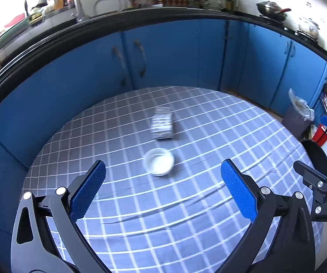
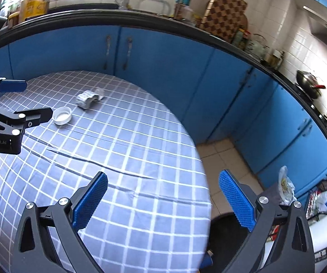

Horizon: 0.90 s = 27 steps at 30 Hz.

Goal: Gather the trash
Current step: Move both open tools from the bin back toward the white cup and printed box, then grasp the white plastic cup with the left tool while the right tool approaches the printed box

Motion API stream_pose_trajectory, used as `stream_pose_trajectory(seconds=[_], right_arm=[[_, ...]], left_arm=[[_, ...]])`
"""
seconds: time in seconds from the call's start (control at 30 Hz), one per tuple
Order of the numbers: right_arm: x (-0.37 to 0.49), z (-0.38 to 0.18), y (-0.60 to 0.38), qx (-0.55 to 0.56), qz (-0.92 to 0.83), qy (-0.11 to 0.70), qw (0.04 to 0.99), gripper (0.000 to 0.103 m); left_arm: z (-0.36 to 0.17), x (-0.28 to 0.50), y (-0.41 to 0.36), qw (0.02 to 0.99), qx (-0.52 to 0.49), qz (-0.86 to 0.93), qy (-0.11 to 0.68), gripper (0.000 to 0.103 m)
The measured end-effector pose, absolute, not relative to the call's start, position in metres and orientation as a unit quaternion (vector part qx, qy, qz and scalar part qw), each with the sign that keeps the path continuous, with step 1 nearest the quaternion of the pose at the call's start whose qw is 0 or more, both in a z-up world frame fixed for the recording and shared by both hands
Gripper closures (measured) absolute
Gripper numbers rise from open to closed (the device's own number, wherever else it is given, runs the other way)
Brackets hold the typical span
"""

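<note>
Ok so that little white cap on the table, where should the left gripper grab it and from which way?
Across the rim of the white cap, coming down from above. It lies flat with its open side up, so the thin round wall is the only raised part the jaws of the left gripper can straddle.

On the table, the lid lies just before the crumpled wrapper.

I'm working in a home kitchen: blue cabinets run under a black countertop crowded with bottles and a checkered cutting board, a wok sits on the stove, white tiles cover the wall, and a lined trash bin stands beside the round table.
</note>
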State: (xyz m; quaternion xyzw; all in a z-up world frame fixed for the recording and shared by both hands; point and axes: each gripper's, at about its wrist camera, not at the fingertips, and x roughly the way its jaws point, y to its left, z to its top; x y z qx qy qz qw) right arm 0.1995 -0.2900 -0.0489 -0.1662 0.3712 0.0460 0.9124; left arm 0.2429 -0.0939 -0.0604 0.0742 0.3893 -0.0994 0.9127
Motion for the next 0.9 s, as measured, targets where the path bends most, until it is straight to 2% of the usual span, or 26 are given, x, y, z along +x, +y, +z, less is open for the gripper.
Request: stream_pose_trajectory(seconds=[0.3, 0.6, 0.73, 0.8, 0.9], right_arm=[[0.224, -0.063, -0.260, -0.180, 0.068, 0.380, 0.905, 0.007], [0.247, -0.080, -0.249, -0.176, 0.077, 0.393, 0.899, 0.007], [0.252, -0.085, -0.249, -0.173, 0.079, 0.397, 0.898, 0.007], [0.253, -0.086, -0.249, -0.172, 0.080, 0.398, 0.898, 0.007], [0.254, -0.088, -0.249, -0.172, 0.082, 0.398, 0.897, 0.007]], left_arm=[[-0.085, 0.268, -0.062, 0.901, 0.050, -0.093, 0.420, 0.003], [-0.108, 0.293, -0.072, 0.889, 0.055, -0.103, 0.443, 0.005], [-0.115, 0.301, -0.074, 0.884, 0.057, -0.107, 0.451, 0.017], [-0.118, 0.303, -0.075, 0.882, 0.063, -0.107, 0.455, 0.027], [-0.119, 0.303, -0.076, 0.884, 0.067, -0.109, 0.450, 0.029]])
